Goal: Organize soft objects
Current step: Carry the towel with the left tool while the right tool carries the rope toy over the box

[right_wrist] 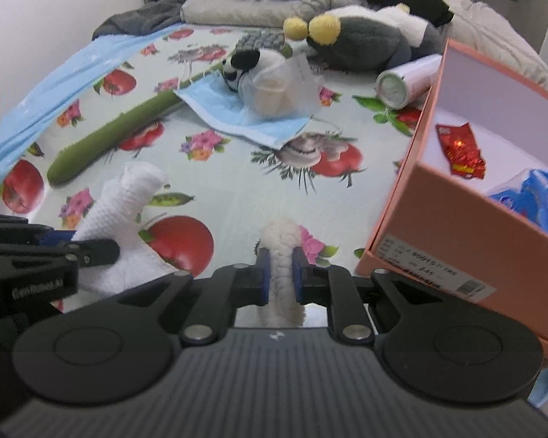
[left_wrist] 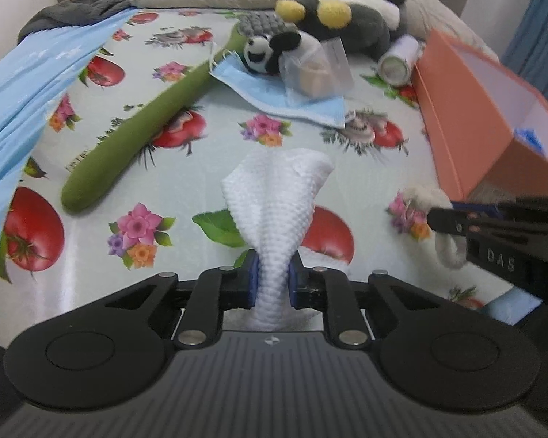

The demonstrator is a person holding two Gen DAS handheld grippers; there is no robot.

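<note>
My left gripper is shut on a white waffle-textured cloth that fans out ahead of it above the tomato-print tablecloth. My right gripper is shut on a cream fluffy ring, held just left of the orange box. The cloth also shows in the right wrist view, and the ring in the left wrist view. Further back lie a long green plush, a blue face mask, a small panda plush and a grey plush with yellow pompoms.
The open orange box holds a red packet and a blue packet. A white cylinder lies beside the box. A clear bag rests on the mask. Light blue sheet at left; pillows and dark clothes at the back.
</note>
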